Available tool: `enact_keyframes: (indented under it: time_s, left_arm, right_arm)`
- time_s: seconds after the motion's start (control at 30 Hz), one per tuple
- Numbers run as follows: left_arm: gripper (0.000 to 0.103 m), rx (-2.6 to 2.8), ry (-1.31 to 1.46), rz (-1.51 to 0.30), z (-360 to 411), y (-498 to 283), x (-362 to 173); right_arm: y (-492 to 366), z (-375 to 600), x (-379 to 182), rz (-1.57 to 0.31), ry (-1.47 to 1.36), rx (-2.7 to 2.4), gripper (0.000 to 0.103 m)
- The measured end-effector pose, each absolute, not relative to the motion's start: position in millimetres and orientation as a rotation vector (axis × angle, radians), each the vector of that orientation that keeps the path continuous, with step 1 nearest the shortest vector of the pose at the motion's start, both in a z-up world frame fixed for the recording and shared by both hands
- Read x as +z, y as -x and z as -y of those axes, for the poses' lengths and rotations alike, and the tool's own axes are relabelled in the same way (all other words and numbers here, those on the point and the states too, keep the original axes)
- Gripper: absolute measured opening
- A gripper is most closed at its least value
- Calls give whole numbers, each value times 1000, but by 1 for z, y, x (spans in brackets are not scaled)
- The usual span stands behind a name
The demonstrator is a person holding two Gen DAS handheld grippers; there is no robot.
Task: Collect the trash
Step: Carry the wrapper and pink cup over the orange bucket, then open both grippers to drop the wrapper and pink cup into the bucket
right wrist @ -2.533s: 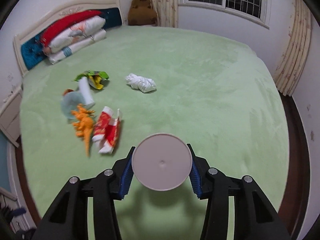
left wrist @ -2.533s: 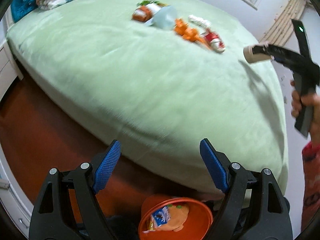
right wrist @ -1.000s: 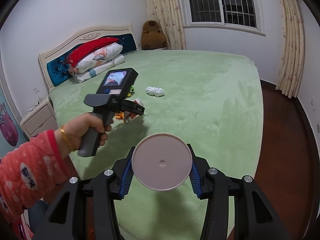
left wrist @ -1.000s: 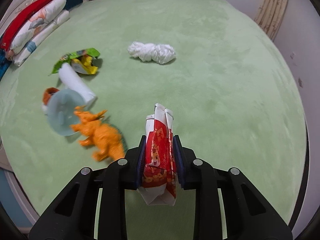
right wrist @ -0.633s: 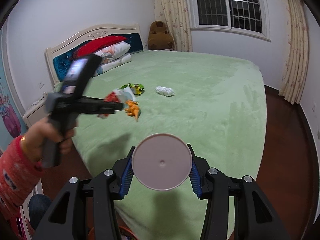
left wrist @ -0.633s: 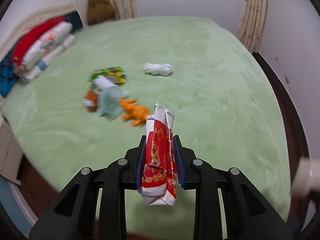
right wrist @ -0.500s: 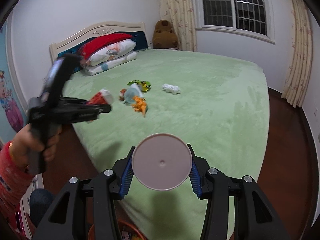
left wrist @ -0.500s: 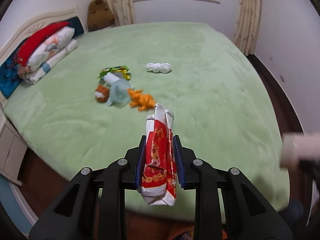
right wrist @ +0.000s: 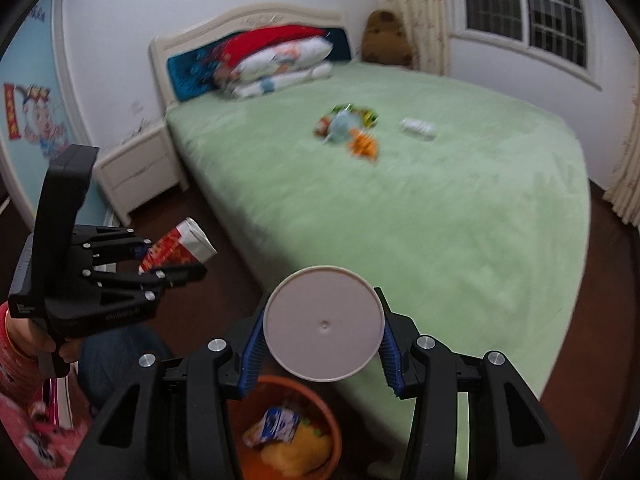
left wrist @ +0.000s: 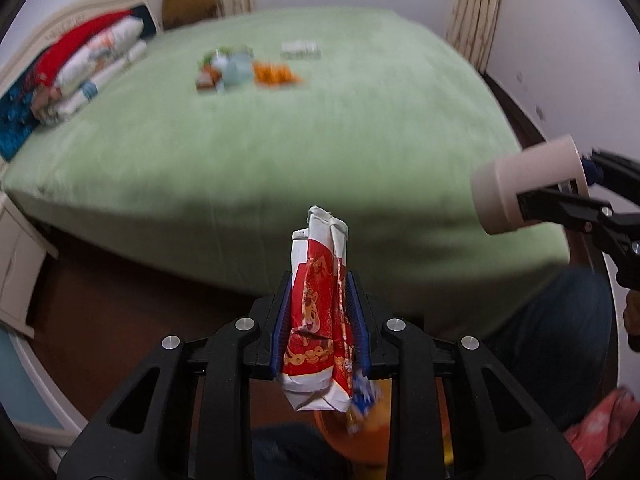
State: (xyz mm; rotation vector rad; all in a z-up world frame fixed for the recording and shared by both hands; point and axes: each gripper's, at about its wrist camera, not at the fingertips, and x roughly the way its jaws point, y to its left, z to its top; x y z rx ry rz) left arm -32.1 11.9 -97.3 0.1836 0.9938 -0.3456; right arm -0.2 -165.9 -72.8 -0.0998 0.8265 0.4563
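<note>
My left gripper [left wrist: 319, 316] is shut on a red and white snack wrapper [left wrist: 318, 320] and holds it above the floor beside the bed; it also shows in the right wrist view [right wrist: 176, 256]. My right gripper [right wrist: 322, 334] is shut on a white paper cup [right wrist: 324, 326], bottom facing the camera; the cup also shows in the left wrist view [left wrist: 528, 188]. An orange trash bin [right wrist: 288, 432] with wrappers inside stands on the floor just below both grippers. More trash lies on the green bed [right wrist: 420, 208]: a blurred pile [right wrist: 348, 126] and a white crumpled piece [right wrist: 418, 128].
Pillows [right wrist: 276, 60] are stacked at the headboard. A white nightstand [right wrist: 136, 172] stands left of the bed. A brown plush toy [right wrist: 386, 38] sits in the far corner. Dark wooden floor surrounds the bed. The person's legs in jeans [left wrist: 560, 328] are close by.
Both grippers have drawn back from the bed and dropped toward the floor. The orange bin now shows below them. The left gripper picked the red wrapper off the bed earlier.
</note>
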Motion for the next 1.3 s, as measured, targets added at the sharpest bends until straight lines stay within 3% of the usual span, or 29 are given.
enact_keyframes:
  time_s: [0.43,0.77,0.9,0.93,0.97,1.0,1.3]
  left_arm:
    - [26,-360,-179,-1505,-5,48,-275]
    - [27,-332,-204,-1688,1,51,-341]
    - [37,-318,-233,-1681,9,56,-342]
    - [41,-315,-237,-1680,10,56,-341]
    - [51,-317,-237,-1681,9,58,-341]
    - [61,-314,-243,-1678,10,58,-341]
    - [70,-289,-239,-1655,5,58,-338]
  right_arm:
    - [16,123,-248,-1331,146,493,48]
    - [20,109,-308,-1511,208,465,48]
    - [12,111,-316,-1558,166,462,50]
    - [10,113,-317,-1560,162,457,60]
    - [10,116,-316,-1550,163,443,68]
    - [10,118,-315,-1544,158,439,68]
    - [5,120,-312,-1536,122,401,74]
